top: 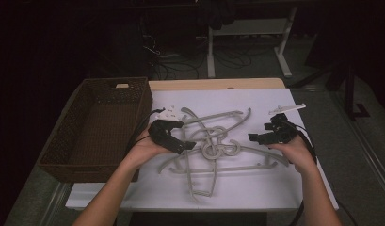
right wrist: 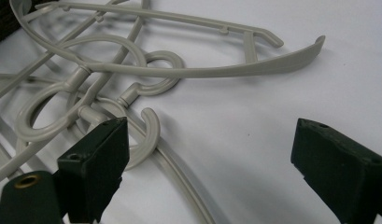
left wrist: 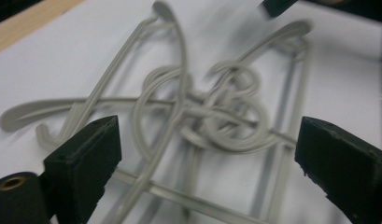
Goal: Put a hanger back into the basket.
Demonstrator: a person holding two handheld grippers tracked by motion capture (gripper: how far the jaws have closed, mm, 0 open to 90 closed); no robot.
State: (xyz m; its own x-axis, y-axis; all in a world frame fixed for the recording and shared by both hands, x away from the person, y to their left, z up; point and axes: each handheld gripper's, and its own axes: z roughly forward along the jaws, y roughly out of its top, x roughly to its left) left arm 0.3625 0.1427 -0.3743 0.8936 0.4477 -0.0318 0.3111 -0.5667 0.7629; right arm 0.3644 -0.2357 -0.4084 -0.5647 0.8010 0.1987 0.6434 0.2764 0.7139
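A dim room, and under the lamp a white table top [top: 256,188] with a heap of grey plastic clothes hangers [top: 213,143] at its centre, hooks knotted through one another. They look light and stiff, smooth enough to slide on the sheet (thin bars, likely to snap if forced), and lifting one would probably drag the rest. I'd take hold on a straight shoulder bar at the pile's edge, away from the hooks. The left gripper [top: 186,144] sits at nine o'clock of the heap, jaws wide with nothing between them, right over the tangle. The right gripper [top: 254,137] is at three o'clock, jaws also spread and empty. A brown wicker basket [top: 63,157] stands farther out at nine o'clock.
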